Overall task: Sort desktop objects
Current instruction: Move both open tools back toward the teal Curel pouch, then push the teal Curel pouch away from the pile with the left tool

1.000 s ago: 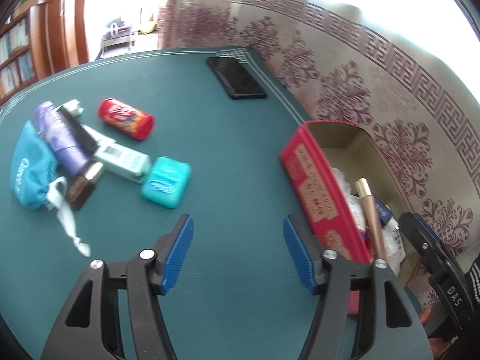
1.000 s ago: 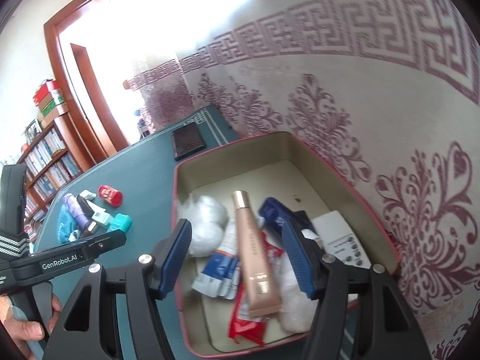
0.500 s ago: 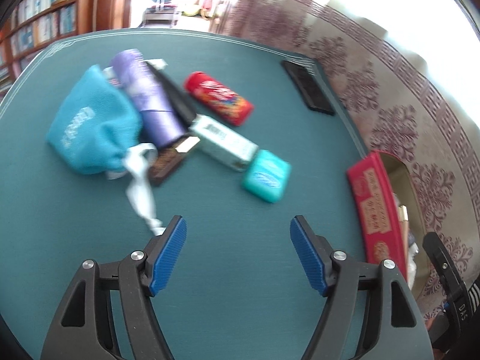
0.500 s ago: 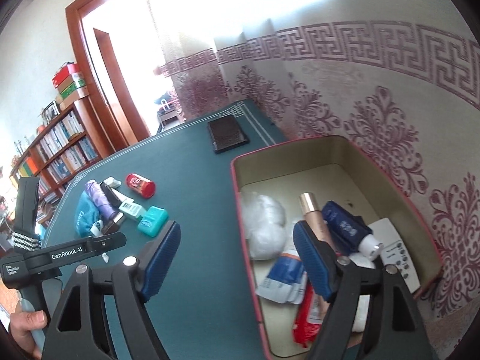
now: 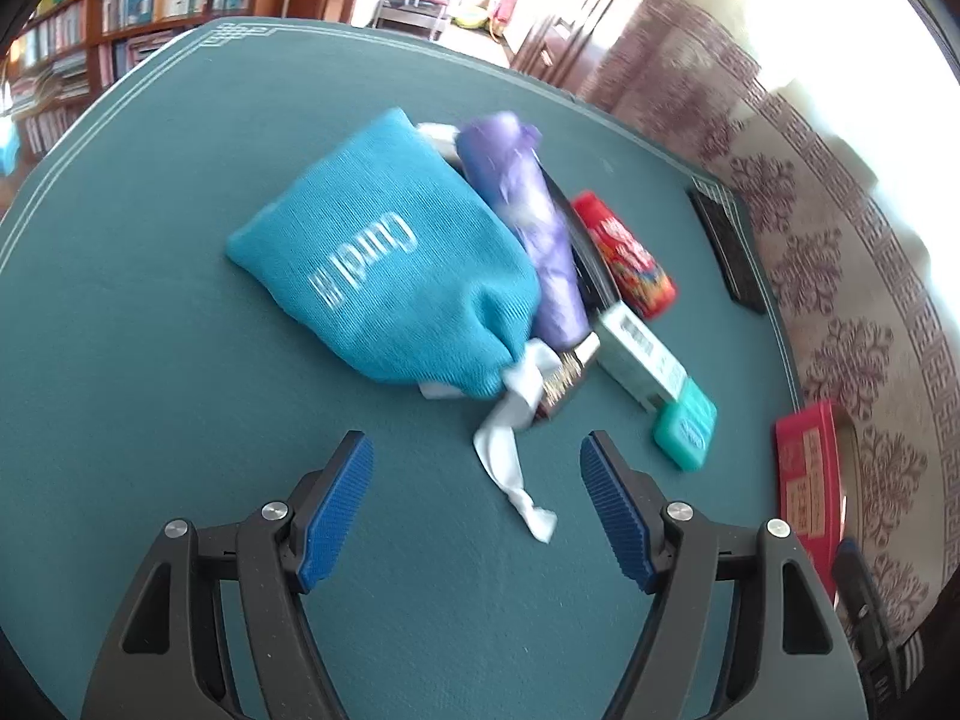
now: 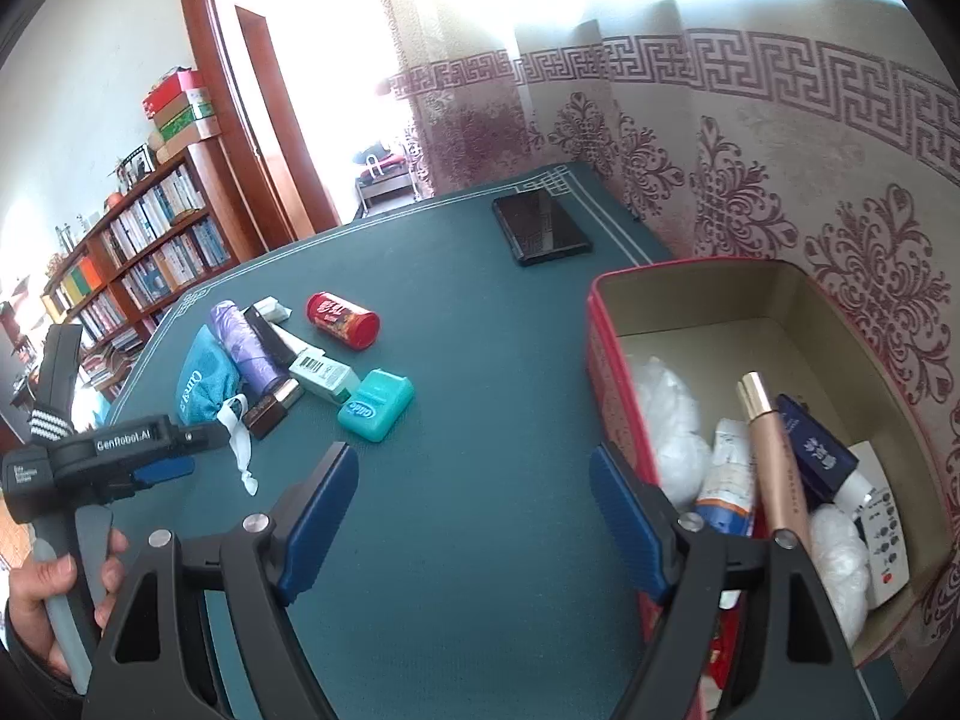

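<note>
At centre frame of the left wrist view, the blue pouch point(image 5: 384, 276) lies on the counter point(image 5: 150, 420); left gripper point(image 5: 477, 501) and right gripper point(image 6: 474, 507) gape empty, jaws just widened.

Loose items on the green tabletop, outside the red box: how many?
8, in one cluster except the last: blue drawstring pouch, purple folded umbrella, black stick, white packet, red can, white carton, teal floss case, black wallet far off. Brown box excluded; more may hide.
</note>
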`<move>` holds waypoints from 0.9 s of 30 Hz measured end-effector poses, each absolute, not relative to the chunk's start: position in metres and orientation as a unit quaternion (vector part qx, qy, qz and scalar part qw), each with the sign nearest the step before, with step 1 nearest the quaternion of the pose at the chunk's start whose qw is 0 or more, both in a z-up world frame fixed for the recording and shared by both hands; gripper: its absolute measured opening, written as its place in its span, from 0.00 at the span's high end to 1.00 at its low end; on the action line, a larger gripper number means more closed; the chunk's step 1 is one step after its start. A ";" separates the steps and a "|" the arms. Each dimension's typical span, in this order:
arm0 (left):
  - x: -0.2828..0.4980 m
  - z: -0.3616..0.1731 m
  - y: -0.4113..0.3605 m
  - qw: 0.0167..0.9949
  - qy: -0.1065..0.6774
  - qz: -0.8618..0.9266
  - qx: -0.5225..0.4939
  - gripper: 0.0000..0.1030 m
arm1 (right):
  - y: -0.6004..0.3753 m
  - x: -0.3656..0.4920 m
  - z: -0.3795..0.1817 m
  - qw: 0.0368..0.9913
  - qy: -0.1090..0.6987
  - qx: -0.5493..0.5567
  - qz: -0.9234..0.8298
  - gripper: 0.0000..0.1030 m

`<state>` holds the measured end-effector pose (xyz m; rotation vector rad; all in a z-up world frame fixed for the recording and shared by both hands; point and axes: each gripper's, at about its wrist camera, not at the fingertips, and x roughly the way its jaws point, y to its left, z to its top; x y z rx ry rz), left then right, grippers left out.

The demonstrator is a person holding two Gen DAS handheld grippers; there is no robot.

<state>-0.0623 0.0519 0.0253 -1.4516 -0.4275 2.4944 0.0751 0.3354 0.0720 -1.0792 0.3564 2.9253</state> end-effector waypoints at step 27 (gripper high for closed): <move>-0.093 0.036 0.034 0.043 -0.201 0.867 -0.454 0.23 | 0.320 0.057 0.045 -0.023 0.125 -0.374 0.919 0.20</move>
